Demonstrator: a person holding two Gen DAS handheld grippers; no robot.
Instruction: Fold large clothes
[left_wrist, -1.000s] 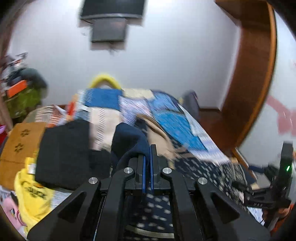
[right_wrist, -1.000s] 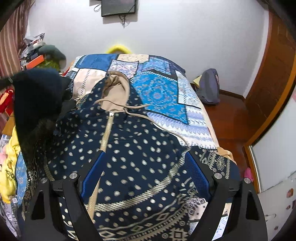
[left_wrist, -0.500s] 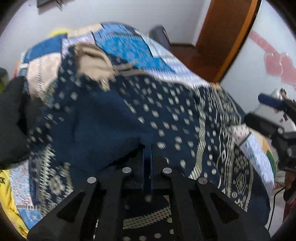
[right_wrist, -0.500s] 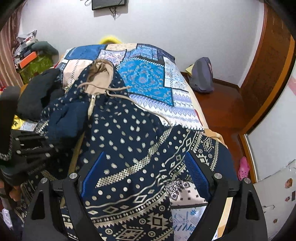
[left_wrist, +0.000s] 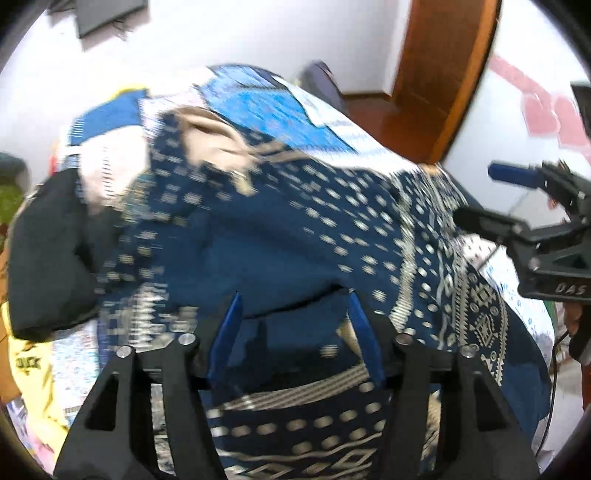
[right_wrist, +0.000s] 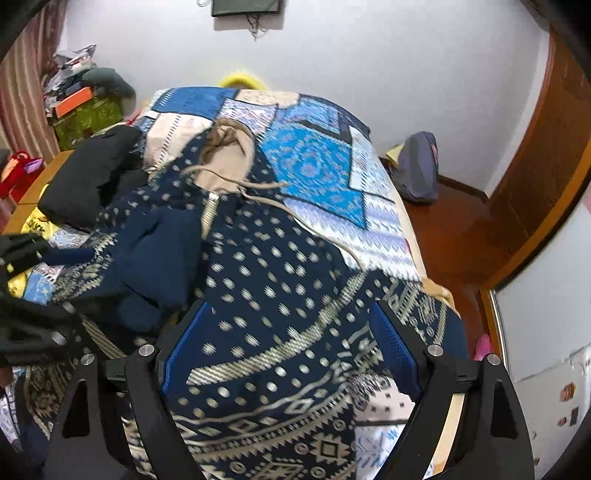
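A big dark blue hoodie (right_wrist: 280, 280) with cream dots and zigzag bands lies spread out on the bed, on top of a blue patchwork blanket (right_wrist: 314, 162). Its tan hood (right_wrist: 229, 155) points toward the far wall, and a tan string (right_wrist: 258, 188) trails off it onto the blanket. One sleeve (right_wrist: 147, 266) is folded in over the front, showing plain blue. The left gripper (left_wrist: 293, 314) is right over the folded sleeve, and its jaws are opening; some cloth sits between the blue pads, but they are not pressing on it. The right gripper (right_wrist: 291, 332) hangs over the bottom part of the hoodie with its jaws spread wide and nothing pinched in them. A black piece of clothing (right_wrist: 88, 177) lies beside the hoodie near the hood. A grey bag (right_wrist: 421, 166) sits on the wooden floor by the wall.
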